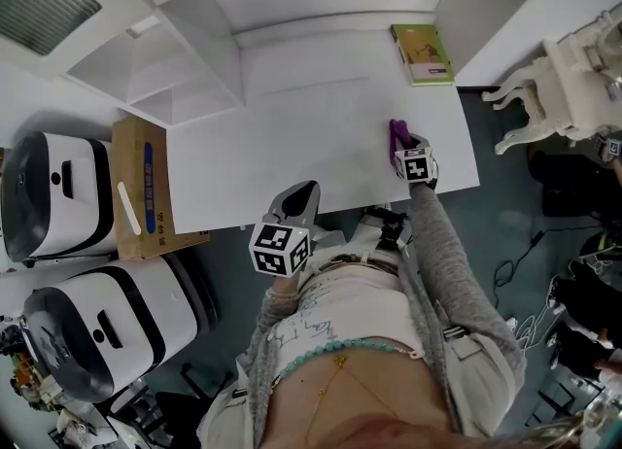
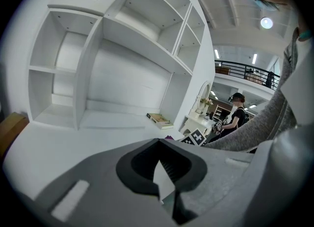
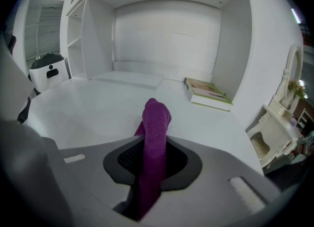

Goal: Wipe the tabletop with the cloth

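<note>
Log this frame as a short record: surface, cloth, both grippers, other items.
surface: white tabletop
cloth: purple cloth, clamped in the right gripper
cloth contact with tabletop: cannot tell
right gripper position: over the tabletop's right part, near its front edge
left gripper: shut, empty, at the front edge
other items: book at the far right corner; cardboard box left of the desk
</note>
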`<state>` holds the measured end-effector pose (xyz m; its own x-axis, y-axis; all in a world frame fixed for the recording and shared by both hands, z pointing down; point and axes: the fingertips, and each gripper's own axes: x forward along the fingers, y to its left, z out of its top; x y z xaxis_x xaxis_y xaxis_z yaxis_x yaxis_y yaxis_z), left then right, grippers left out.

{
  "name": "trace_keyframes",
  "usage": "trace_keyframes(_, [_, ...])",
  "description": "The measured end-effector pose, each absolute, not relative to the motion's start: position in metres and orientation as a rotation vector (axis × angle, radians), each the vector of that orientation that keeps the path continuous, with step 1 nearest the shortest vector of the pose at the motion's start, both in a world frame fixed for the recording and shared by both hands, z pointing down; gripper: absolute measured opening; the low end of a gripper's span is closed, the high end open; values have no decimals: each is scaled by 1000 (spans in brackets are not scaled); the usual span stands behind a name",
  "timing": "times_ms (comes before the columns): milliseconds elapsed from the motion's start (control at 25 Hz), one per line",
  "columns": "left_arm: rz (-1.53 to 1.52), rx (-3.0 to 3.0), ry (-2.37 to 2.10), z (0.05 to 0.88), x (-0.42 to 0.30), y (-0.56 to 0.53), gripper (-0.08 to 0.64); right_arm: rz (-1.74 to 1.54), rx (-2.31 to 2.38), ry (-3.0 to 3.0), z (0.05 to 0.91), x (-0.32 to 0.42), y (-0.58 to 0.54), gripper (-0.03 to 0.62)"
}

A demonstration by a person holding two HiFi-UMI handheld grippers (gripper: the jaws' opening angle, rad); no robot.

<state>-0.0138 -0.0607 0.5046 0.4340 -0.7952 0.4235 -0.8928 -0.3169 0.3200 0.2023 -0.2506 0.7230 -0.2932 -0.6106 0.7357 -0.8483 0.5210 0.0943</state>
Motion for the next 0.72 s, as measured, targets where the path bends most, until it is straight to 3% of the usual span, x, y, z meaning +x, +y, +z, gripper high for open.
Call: trace_keyframes(720, [248,2156,-1452,510,-49,-36,0,318,1124,-2047,717,143,-233,81])
